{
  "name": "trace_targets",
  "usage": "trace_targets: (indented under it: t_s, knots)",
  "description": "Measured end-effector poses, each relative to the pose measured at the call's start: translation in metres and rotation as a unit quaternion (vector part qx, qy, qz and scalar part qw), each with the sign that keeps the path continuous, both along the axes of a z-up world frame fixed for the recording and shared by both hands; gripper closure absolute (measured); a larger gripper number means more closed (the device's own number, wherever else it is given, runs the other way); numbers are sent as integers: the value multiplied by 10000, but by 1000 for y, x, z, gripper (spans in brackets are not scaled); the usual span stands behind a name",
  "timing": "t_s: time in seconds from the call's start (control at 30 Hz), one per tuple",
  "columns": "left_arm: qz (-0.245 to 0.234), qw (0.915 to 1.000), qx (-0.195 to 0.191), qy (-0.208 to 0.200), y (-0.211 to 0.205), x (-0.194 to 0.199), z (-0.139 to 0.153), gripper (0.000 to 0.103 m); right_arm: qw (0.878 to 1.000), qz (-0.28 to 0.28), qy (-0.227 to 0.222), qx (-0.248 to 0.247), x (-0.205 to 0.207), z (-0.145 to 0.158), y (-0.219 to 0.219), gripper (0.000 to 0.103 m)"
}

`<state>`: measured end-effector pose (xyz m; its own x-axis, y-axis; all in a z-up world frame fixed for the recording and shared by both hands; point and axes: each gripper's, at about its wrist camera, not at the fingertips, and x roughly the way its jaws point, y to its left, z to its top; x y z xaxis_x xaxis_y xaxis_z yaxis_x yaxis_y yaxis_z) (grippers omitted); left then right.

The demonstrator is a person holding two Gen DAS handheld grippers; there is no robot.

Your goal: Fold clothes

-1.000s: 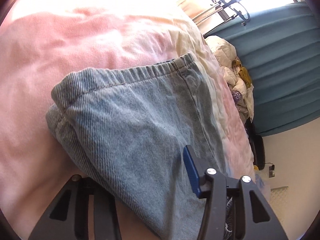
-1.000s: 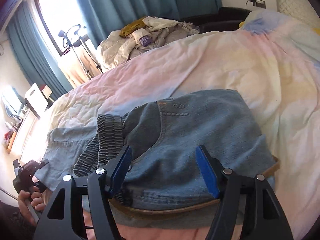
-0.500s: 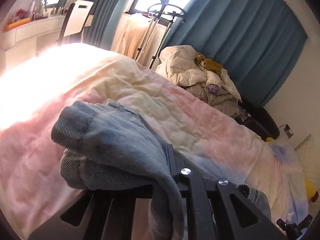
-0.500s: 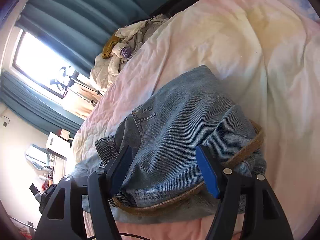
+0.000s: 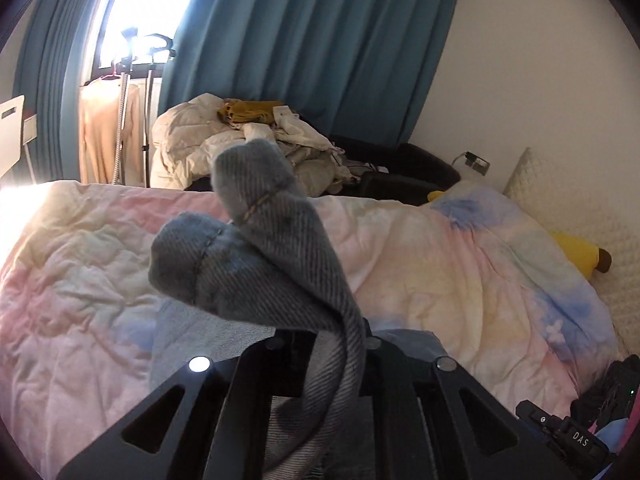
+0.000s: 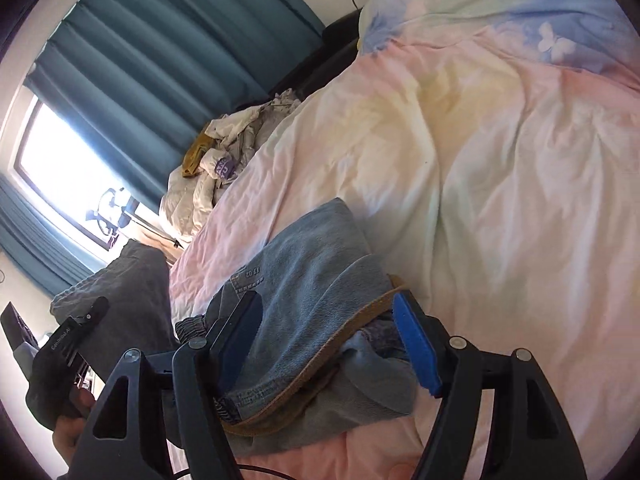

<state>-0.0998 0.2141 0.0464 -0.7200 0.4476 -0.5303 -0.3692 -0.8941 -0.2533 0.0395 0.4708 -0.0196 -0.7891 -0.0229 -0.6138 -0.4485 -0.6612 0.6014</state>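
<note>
We'd lifted the denim leg (image 5: pixel 280 264) off the bed (image 5: pixel 460 272), left gripper (image 5: pixel 324 344) fingers clamped on it, right gripper (image 6: pixel 332 344) fingers wide open, empty: fold-over underway.

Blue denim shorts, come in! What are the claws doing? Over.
Left claw shut on blue denim shorts, end lifted. Right claw open, straddling folded part on pastel quilt. Nothing blocking.

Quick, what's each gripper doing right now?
Left gripper: closed on the jeans, lifted off the bed.
Right gripper: open, fingers astride the folded jeans, gripping nothing.
</note>
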Motion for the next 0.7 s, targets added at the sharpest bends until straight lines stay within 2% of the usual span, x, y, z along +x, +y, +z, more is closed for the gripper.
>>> trace_targets:
  t_s: [0.13,0.37,0.5,0.6,0.7]
  knots:
    - [-455,9981,-355,-227,48,18,-38,95,9987,-464,169,102,19,6,17,34]
    - [-471,9955,-590,-577,71,29,-82,95,9968,-684,169,-372,26,-10,38,33]
    - [-550,9929,-807,-685,76,33,-94,94,9970,-668,88,-371,20,-14,37,33]
    - [-590,9912,-966,-682,75,37,-92,93,9983,-518,39,-255,12,-14,31,33]
    - [-634,9903,-1153,-447,72,45,-81,91,9992,-368,78,-166,8,-12,26,33]
